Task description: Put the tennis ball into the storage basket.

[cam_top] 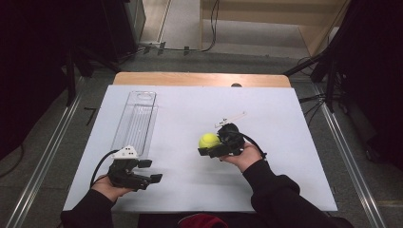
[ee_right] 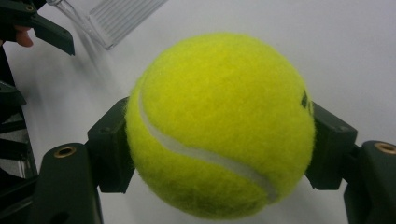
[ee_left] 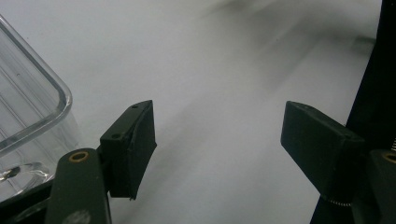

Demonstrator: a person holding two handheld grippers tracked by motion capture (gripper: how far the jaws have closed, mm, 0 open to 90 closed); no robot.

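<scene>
Yellow felt fills the grip of the right gripper [cam_top: 209, 144], whose two black jaws press on either side of the tennis ball [cam_top: 208, 140] above the middle of the white table [cam_top: 285, 142]. Its own camera shows the ball's white seam and a dark mark by one pad, too small to see from above. The left gripper [cam_top: 151, 171] gapes wide on nothing near the table's front left, just beside the near end of a clear plastic tray [cam_top: 138, 118].
</scene>
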